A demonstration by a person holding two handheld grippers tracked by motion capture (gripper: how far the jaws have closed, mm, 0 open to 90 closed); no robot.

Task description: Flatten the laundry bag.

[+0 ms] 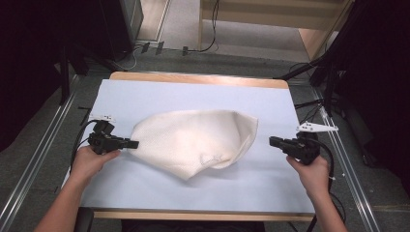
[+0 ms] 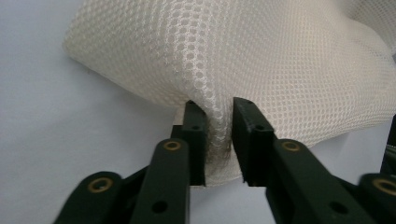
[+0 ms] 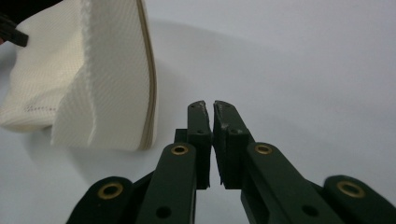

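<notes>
A cream mesh laundry bag (image 1: 193,140) lies crumpled in the middle of the pale blue mat (image 1: 159,94). My left gripper (image 1: 135,143) is at the bag's left corner. In the left gripper view a fold of the mesh (image 2: 233,56) runs down between its jaws (image 2: 215,107), which stand a little apart and hold it only loosely. My right gripper (image 1: 271,141) hovers over bare mat to the right of the bag, clear of it. Its jaws (image 3: 209,106) are shut with nothing between them, and the bag's seamed edge (image 3: 147,79) stands to their left.
The mat covers a wooden table (image 1: 198,77) whose edges show at the back and front. Metal rails (image 1: 36,159) run along both sides on the floor. Cables (image 1: 145,48) lie on the floor behind the table. Dark stands (image 1: 333,72) rise at the right.
</notes>
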